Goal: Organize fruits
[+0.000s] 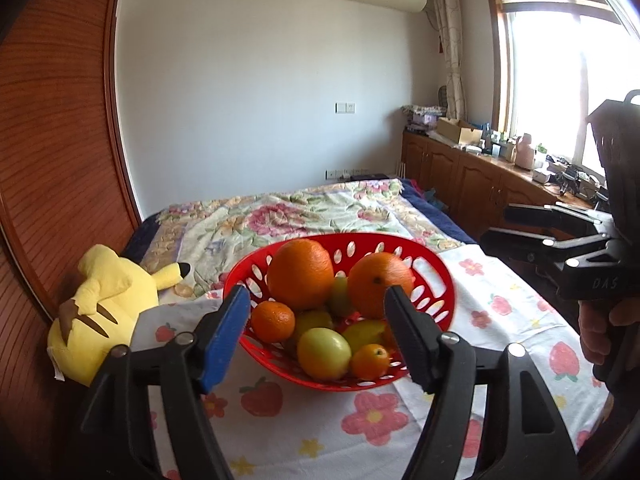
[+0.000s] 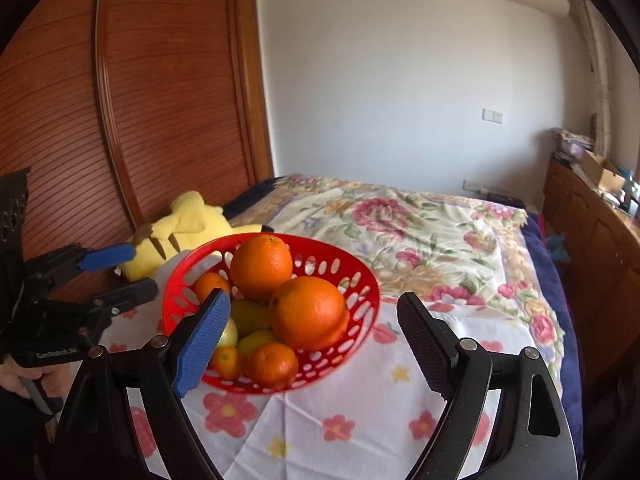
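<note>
A red perforated basket (image 1: 436, 280) (image 2: 360, 280) stands on a flower-print cloth on the bed. It holds two large oranges (image 1: 300, 276) (image 2: 308, 312), small tangerines (image 1: 273, 320) (image 2: 272, 364) and yellow-green fruits (image 1: 323, 353) (image 2: 250, 314). My left gripper (image 1: 320, 336) is open and empty, just in front of the basket; it also shows in the right wrist view (image 2: 120, 272) at the left. My right gripper (image 2: 316, 344) is open and empty, in front of the basket; it also shows in the left wrist view (image 1: 496, 226) at the right.
A yellow plush toy (image 1: 104, 312) (image 2: 188, 228) lies left of the basket against a wooden wardrobe (image 1: 52, 140). The floral bedspread (image 2: 420, 224) stretches behind. Wooden cabinets (image 1: 460, 176) with clutter line the right wall under a window.
</note>
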Demonstrator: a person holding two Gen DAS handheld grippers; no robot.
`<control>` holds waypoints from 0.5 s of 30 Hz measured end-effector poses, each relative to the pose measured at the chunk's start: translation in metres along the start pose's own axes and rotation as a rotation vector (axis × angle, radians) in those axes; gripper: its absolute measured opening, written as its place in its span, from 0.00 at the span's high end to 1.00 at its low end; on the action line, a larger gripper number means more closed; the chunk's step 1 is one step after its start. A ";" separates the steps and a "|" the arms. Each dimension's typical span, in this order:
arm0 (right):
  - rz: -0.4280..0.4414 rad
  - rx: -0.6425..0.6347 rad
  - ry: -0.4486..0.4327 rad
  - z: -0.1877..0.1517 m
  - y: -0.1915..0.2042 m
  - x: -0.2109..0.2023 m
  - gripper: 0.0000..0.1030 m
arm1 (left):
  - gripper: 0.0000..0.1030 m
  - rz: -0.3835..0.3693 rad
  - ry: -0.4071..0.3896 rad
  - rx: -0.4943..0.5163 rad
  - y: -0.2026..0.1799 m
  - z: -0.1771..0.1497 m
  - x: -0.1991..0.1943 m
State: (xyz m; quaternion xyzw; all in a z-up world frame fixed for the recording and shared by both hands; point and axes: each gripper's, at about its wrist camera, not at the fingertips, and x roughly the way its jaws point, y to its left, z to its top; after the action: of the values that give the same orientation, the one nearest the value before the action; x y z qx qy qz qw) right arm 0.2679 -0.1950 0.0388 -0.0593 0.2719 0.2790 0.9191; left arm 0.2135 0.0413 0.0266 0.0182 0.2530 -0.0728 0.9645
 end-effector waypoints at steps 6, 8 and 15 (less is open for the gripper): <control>-0.048 0.008 -0.044 -0.010 0.005 -0.034 0.13 | 0.15 0.016 -0.045 0.008 -0.013 0.000 -0.033; -0.051 0.025 -0.063 -0.013 0.005 -0.046 0.12 | 0.11 0.018 -0.071 0.003 -0.017 -0.001 -0.044; -0.080 0.047 -0.116 -0.024 0.012 -0.078 0.09 | 0.09 0.024 -0.101 -0.008 -0.027 -0.002 -0.072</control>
State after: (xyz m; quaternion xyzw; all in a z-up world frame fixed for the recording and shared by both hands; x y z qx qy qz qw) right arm 0.1959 -0.2287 0.0610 -0.0325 0.2221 0.2384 0.9449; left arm 0.1468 0.0245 0.0604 0.0138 0.2041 -0.0609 0.9770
